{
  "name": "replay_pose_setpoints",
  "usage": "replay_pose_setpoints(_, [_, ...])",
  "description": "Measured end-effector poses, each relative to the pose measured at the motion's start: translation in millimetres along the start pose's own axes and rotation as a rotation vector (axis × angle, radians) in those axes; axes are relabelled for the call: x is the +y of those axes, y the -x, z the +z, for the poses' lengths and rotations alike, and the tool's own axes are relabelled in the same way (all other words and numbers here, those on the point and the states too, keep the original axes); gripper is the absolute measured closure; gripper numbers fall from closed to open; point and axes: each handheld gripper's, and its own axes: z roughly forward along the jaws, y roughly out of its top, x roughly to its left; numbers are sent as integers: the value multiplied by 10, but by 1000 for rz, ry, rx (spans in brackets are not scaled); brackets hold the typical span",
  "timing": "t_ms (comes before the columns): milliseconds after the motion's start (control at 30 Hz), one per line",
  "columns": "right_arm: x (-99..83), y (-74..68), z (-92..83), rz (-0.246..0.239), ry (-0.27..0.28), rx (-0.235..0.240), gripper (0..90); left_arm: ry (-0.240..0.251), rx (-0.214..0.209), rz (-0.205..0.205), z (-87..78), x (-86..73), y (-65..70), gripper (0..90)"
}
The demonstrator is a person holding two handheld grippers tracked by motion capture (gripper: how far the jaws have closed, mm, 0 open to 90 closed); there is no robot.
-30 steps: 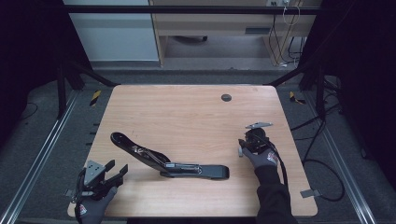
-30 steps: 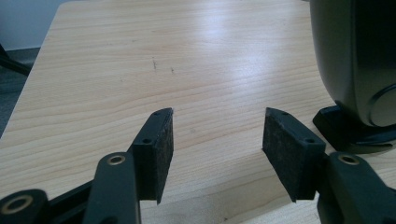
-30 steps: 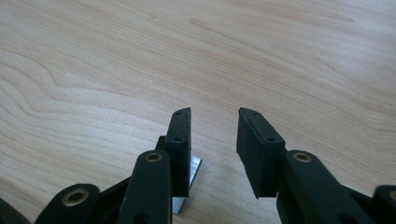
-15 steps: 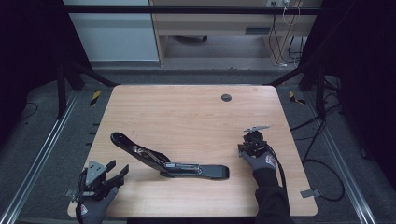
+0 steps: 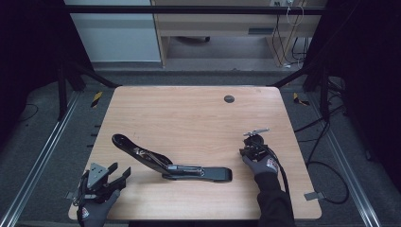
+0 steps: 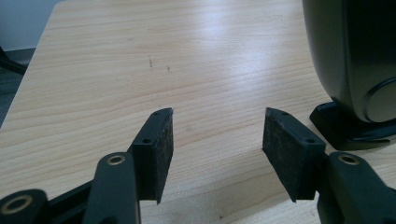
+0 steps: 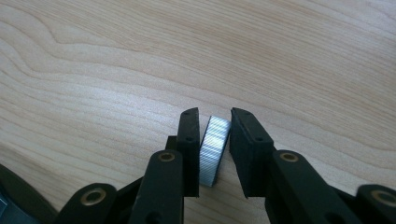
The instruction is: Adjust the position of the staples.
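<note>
At four o'clock on the table (image 5: 189,113), the right gripper (image 7: 214,140), jaws just closing, pinches a staple strip (image 7: 214,148); left gripper (image 6: 217,140), spread empty, sits beside the unlabelled black stapler (image 5: 170,163).

A small block of silvery metal staples (image 7: 214,150) — finely ribbed, shiny — stands on edge between the pads of the right gripper (image 7: 214,147), tilted slightly, its lower end by the pale wooden tabletop (image 7: 280,56). The long black stapler (image 5: 171,165) lies opened out flat — toward the table's 7 o'clock edge, running from 10 to 4
</note>
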Motion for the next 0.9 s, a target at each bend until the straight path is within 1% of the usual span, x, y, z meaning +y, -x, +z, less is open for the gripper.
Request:
replay_pose_setpoints(33, [0, 0, 0, 0, 0, 0, 748, 0, 0, 0, 0, 0, 0, 427])
replay_pose_setpoints(67, [0, 1, -3, 0, -3, 0, 776, 0, 1, 4, -2, 1, -4, 427])
replay_pose_setpoints(233, [3, 1, -5, 0, -6, 2, 780, 2, 2, 4, -3, 1, -9, 427])
replay_pose_setpoints(267, [6, 9, -21, -11, 0, 11, 781, 3, 1, 1, -4, 1, -10, 428])
replay_pose_setpoints(367, [4, 31, -74, -37, 11, 11, 781, 4, 1, 0, -6, 1, -11, 427])
replay_pose_setpoints(433, [-8, 47, -127, -63, 19, 24, 781, 3, 2, 4, -5, 2, -9, 427])
replay_pose_setpoints(467, [-19, 55, -164, -71, 15, 39, 781, 2, 2, 5, -5, 3, -8, 428])
replay_pose_setpoints(500, [-19, 55, -164, -71, 15, 39, 781, 2, 2, 5, -5, 3, -8, 428])
replay_pose_setpoints(533, [-27, 64, -181, -82, 16, 43, 781, 2, 0, 5, -7, 3, -3, 428])
replay_pose_setpoints(567, [-61, 79, -231, -112, 13, 75, 782, 3, -2, 4, -11, 4, -2, 428])
replay_pose_setpoints(600, [-80, 83, -254, -126, 9, 88, 782, 3, 0, 7, -14, 5, -5, 428])
replay_pose_setpoints(633, [-101, 87, -269, -140, 5, 91, 782, 3, 1, 7, -15, 5, -7, 428])
replay_pose_setpoints(700, [-115, 88, -282, -148, -1, 95, 782, 3, 1, 6, -16, 5, -8, 428])
replay_pose_setpoints(733, [-177, 110, -316, -165, -2, 118, 782, 3, 0, 4, -13, 4, -6, 427])
replay_pose_setpoints(833, [-216, 124, -324, -169, -7, 126, 782, 2, 0, 7, -13, 5, -4, 427])
replay_pose_setpoints(867, [-273, 142, -321, -183, -22, 127, 782, 1, 0, 8, -13, 5, -1, 427])
replay_pose_setpoints(900, [-273, 142, -321, -183, -22, 127, 782, 1, 0, 8, -13, 5, -1, 427])
